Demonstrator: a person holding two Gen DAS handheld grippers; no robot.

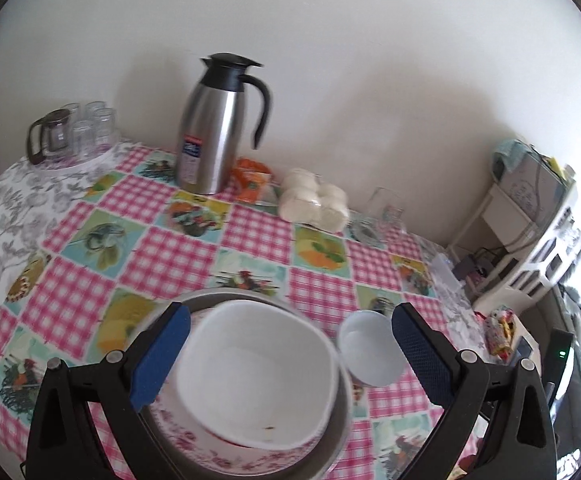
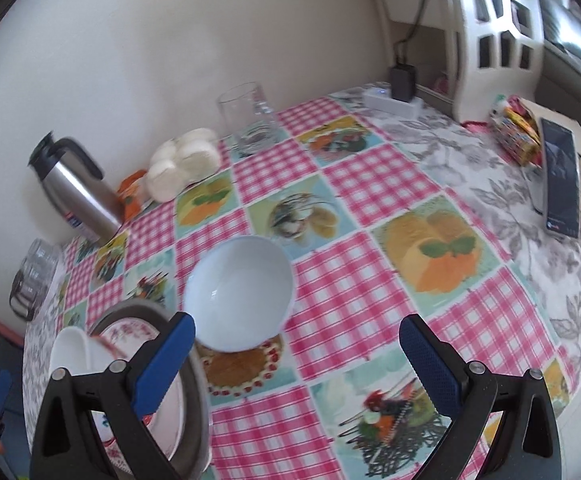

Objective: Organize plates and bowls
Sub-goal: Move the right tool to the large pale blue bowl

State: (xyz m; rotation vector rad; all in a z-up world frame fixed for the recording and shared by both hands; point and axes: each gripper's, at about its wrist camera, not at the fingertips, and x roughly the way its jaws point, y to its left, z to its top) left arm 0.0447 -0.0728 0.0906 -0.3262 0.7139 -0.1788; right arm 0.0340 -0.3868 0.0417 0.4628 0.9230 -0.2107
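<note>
A white squarish bowl (image 1: 258,372) sits in a floral plate (image 1: 194,440), which rests on a grey-rimmed plate (image 1: 338,436). My left gripper (image 1: 290,320) is open above this stack, its fingers to either side of the bowl. A small white round bowl (image 1: 368,348) stands on the tablecloth just right of the stack. In the right wrist view this round bowl (image 2: 238,292) lies ahead of my open, empty right gripper (image 2: 296,328), closer to the left finger. The stack (image 2: 130,380) is at the lower left there.
A steel thermos jug (image 1: 218,128), an orange packet (image 1: 252,180), wrapped white rolls (image 1: 314,200) and a drinking glass (image 2: 250,120) stand along the wall. Glasses and a glass pot (image 1: 70,132) sit at far left. A phone (image 2: 560,180) and snack packet (image 2: 516,136) lie at right.
</note>
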